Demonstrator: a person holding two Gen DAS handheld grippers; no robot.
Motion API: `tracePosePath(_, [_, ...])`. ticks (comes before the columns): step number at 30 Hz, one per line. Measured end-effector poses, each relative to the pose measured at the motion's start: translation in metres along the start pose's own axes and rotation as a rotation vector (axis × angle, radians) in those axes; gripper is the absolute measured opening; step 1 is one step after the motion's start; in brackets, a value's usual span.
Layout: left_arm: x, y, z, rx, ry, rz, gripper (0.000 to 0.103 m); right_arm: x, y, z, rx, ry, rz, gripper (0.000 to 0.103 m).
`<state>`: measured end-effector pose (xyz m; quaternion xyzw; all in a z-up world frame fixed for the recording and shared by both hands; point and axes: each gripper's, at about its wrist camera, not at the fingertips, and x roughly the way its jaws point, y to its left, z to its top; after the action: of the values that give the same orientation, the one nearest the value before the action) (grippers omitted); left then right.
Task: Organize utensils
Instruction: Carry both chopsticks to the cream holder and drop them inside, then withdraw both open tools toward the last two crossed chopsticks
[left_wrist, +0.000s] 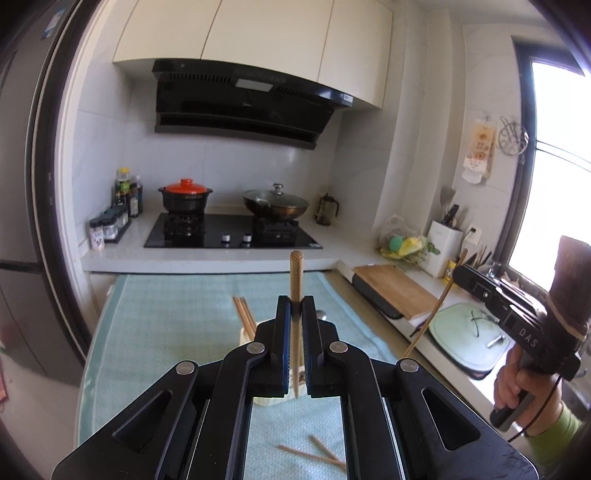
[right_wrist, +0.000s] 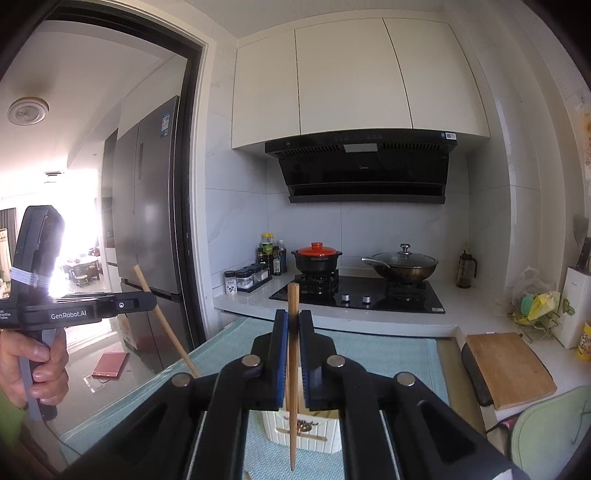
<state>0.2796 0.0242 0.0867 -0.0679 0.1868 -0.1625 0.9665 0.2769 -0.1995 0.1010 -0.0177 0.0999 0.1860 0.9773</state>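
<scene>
Bamboo chopstick (left_wrist: 296, 273) pinched upright in closed left gripper (left_wrist: 296, 306), right gripper (right_wrist: 293, 321) clamped on another chopstick (right_wrist: 293, 369), cream holder (right_wrist: 303, 432) on teal mat (left_wrist: 166, 325) below

I read "DAS" on my right gripper (left_wrist: 460, 275) body, and "GenRobot.AI" on the side of my left gripper (right_wrist: 147, 302).

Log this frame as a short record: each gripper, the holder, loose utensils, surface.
left gripper: shut on one upright chopstick
right gripper: shut on one upright chopstick
holder: cream ribbed tub on the mat, chopsticks already inside
loose chopsticks: lying on the mat nearer the camera
surface: light green mat
</scene>
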Motion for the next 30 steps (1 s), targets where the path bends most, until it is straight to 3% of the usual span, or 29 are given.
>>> tracePosePath(8, [0.046,0.004,0.021,-0.004,-0.036,0.027,0.004,0.051,-0.013,0.021,-0.007,-0.065,-0.022,0.006])
tracePosePath(13, [0.083,0.013,0.018,-0.008,0.012,0.042,0.004,0.093,-0.02,0.011,-0.002,-0.049,0.008,0.006])
tracePosePath(16, [0.112,0.023,0.009,-0.015,0.095,0.057,0.004,0.126,-0.019,-0.004,-0.009,0.028,0.034,0.006])
tracePosePath(20, [0.154,0.038,-0.009,-0.05,0.228,0.058,0.004,0.179,-0.022,-0.034,0.005,0.197,0.079,0.006])
tracePosePath(26, [0.203,0.056,-0.026,-0.099,0.335,0.102,0.005,0.24,-0.037,-0.074,0.107,0.377,0.112,0.007])
tracePosePath(27, [0.207,0.058,-0.028,-0.104,0.342,0.109,0.011,0.246,-0.04,-0.077,0.124,0.389,0.108,0.009])
tracePosePath(29, [0.209,0.063,-0.028,-0.122,0.341,0.117,0.029,0.248,-0.046,-0.08,0.15,0.386,0.096,0.035])
tracePosePath(30, [0.205,0.066,-0.029,-0.132,0.329,0.123,0.039,0.245,-0.049,-0.079,0.165,0.37,0.095,0.042])
